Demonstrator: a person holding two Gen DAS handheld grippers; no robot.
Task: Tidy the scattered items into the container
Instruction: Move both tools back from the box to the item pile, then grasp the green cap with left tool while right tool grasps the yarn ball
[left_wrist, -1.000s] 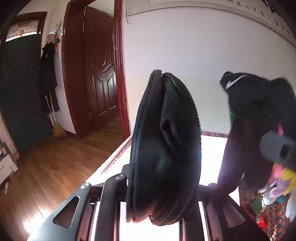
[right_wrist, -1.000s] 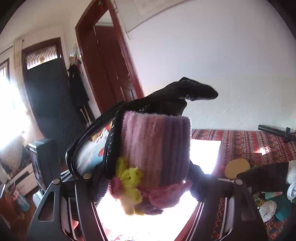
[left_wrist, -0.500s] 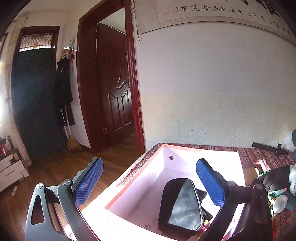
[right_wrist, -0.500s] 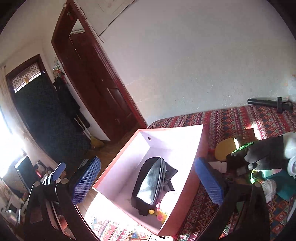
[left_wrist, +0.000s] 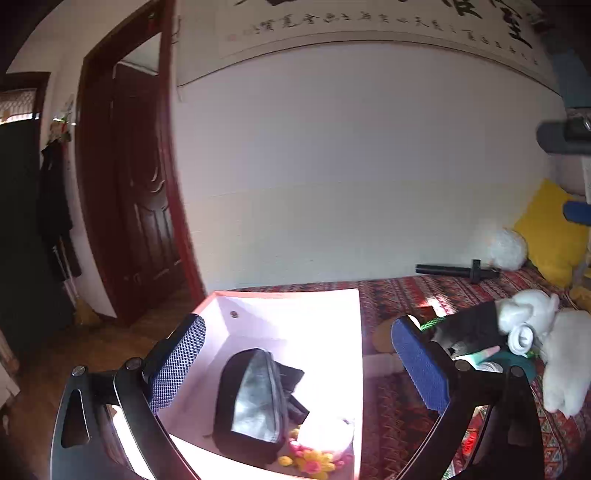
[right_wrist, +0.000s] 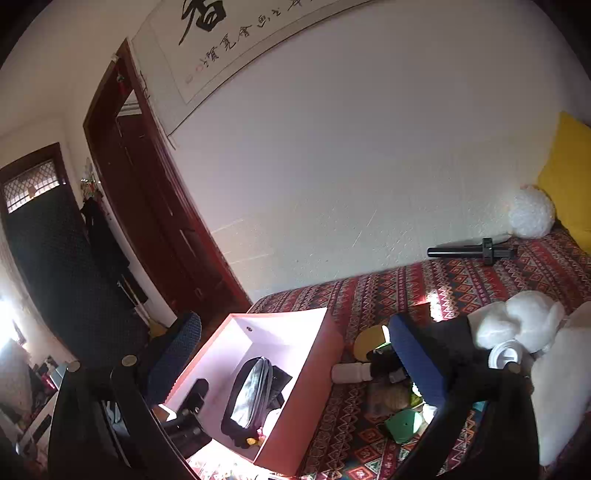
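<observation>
With both grippers empty, left gripper (left_wrist: 295, 362) jaws wide above box (left_wrist: 288, 306); right gripper (right_wrist: 291, 358) jaws wide too. Pouch (left_wrist: 251, 402) lies inside box, pink item (left_wrist: 325, 435) beside it. Bottle (right_wrist: 351, 371), white plush (right_wrist: 517, 321) on blanket (right_wrist: 461, 280), outside box.

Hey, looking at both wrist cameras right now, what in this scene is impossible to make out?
- Pink knit item in the box, left wrist view: washed out by sun glare, shape unclear.
- Pile beside the box, right wrist view: partly covered by the right gripper finger; individual pieces unclear.
- White plush, right wrist view: cut off by the frame edge.
- Black pouch: contents hidden, it looks closed.
</observation>
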